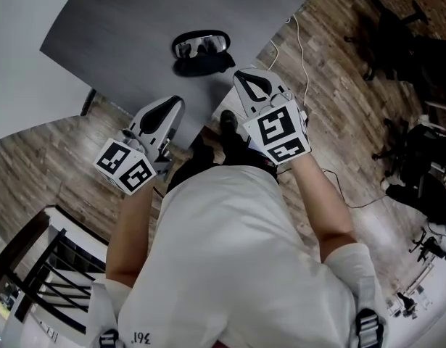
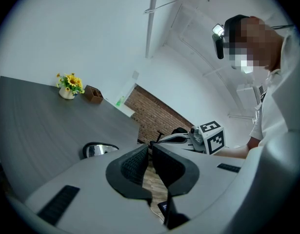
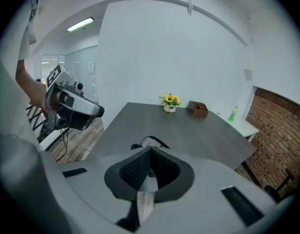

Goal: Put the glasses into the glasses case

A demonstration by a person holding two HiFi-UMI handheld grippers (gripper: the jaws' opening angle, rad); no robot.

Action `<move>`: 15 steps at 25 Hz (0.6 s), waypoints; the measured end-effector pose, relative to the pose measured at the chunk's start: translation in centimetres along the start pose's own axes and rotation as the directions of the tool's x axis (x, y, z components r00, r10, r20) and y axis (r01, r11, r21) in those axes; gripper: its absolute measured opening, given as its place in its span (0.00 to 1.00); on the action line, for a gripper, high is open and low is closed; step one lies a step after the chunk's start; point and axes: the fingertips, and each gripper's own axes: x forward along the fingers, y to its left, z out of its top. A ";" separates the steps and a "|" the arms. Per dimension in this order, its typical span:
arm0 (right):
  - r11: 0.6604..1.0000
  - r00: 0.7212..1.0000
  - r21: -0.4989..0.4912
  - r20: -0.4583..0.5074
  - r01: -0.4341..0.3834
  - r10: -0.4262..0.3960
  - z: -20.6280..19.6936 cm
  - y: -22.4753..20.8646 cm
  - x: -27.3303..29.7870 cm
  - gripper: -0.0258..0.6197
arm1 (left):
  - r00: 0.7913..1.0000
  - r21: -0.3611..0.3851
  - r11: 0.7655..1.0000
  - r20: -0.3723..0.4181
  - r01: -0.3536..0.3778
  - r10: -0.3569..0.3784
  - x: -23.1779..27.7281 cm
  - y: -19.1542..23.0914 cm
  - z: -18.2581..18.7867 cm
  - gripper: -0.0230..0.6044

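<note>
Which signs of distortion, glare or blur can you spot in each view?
Head view: the table edge bows, and the glasses lenses catch glare. Left gripper view: the corners are vignetted black and the table edge curves. Right gripper view: the ceiling light glares, and the wall lines curve.

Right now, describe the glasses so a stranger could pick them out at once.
Find the grey table. The glasses lie near its edge on the person's side, right by a black case. They are the only shiny thing there, with mirror-like lenses in a black frame, far from the flowers and the brown box at the other end.
</note>
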 end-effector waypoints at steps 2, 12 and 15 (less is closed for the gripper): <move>1.000 1.000 0.015 0.004 -0.001 0.001 -0.1 0.1 -0.6 0.06 | 1.000 -0.002 1.000 -0.003 0.002 -0.002 -0.3 -0.3 -0.1 0.09; 0.984 0.998 0.177 0.069 -0.024 0.012 0.3 0.4 -4.1 0.06 | 1.000 0.001 1.000 -0.015 0.022 -0.022 -1.9 -2.5 -0.1 0.09; 0.983 0.997 0.183 0.079 -0.021 0.007 0.4 0.5 -5.0 0.06 | 0.999 -0.002 1.000 -0.023 0.026 -0.026 -2.3 -3.0 -0.4 0.09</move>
